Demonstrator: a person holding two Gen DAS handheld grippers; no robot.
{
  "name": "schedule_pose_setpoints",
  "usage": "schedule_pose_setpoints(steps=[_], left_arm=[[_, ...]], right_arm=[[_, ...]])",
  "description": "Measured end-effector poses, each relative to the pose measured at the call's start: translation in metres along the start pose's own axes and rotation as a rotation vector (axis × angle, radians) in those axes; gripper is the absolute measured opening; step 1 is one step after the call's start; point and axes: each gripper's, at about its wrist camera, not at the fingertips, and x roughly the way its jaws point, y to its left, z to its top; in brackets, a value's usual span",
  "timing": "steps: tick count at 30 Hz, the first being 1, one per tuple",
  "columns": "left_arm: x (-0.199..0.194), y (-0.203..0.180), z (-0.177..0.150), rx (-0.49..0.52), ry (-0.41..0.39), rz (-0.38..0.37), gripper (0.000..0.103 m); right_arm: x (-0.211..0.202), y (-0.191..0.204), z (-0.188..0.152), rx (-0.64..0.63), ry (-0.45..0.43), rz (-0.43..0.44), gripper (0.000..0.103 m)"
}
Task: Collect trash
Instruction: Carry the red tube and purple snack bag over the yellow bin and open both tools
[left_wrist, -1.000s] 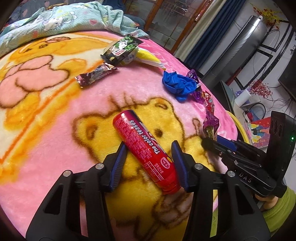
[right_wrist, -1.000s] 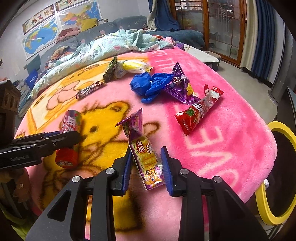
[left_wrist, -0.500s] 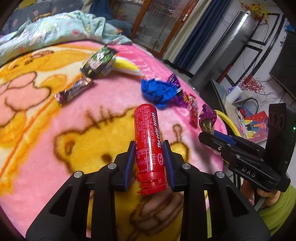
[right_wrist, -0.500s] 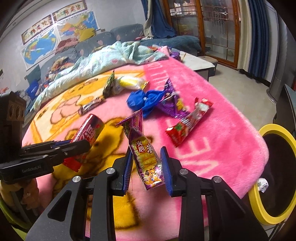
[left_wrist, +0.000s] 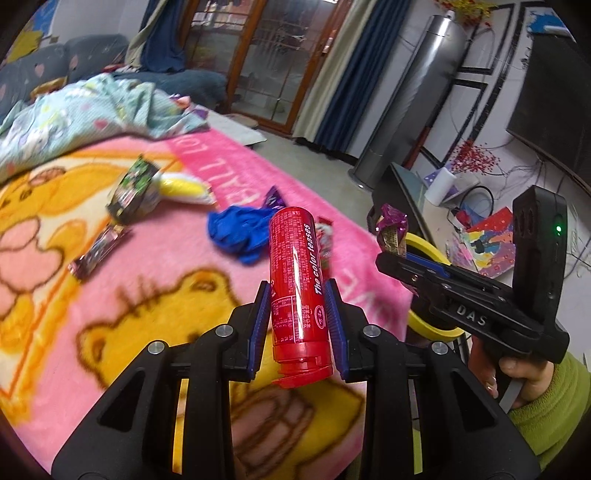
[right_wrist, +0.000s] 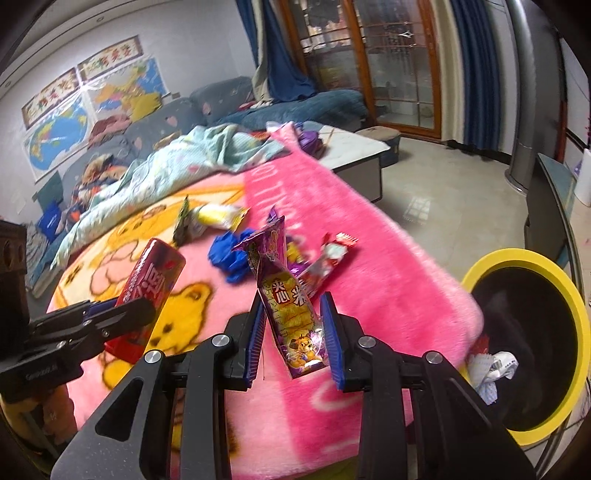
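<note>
My left gripper (left_wrist: 297, 325) is shut on a red candy tube (left_wrist: 297, 288), lifted off the pink bear blanket (left_wrist: 129, 302) and standing nearly upright between the blue pads. The tube (right_wrist: 151, 280) also shows at the left of the right wrist view. My right gripper (right_wrist: 291, 332) is shut on a purple snack wrapper (right_wrist: 284, 291), also held above the blanket; the wrapper's top (left_wrist: 391, 229) shows in the left wrist view. A yellow-rimmed bin (right_wrist: 517, 258) with a black liner stands at the right, below the bed's edge.
On the blanket (right_wrist: 369, 258) lie a blue crumpled bag (left_wrist: 240, 229), a green-black packet (left_wrist: 133, 188), a yellow packet (left_wrist: 184, 188), a dark bar wrapper (left_wrist: 96, 254) and a red-white wrapper (right_wrist: 325, 262). White paper (right_wrist: 491, 369) lies in the bin. A light quilt (left_wrist: 92, 110) is bunched at the back.
The left gripper closed on the red tube and raised it upright off the blanket. The right gripper lifted the purple wrapper. Both views swung toward the bin side.
</note>
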Motion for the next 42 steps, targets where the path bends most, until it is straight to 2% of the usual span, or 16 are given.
schedule_pose_setpoints(steps=[18, 32, 42], left_arm=[[0.014, -0.054, 0.021, 0.129, -0.027, -0.071, 0.023], [0.033, -0.087, 0.022, 0.194, -0.003, -0.120, 0.023], [0.046, -0.107, 0.023, 0.229, 0.003, -0.162, 0.023]], right_arm=[[-0.037, -0.065, 0.009, 0.160, -0.086, -0.130, 0.028], [-0.056, -0.123, -0.001, 0.316, -0.102, -0.250, 0.028], [-0.065, -0.152, -0.011, 0.391, -0.106, -0.294, 0.029]])
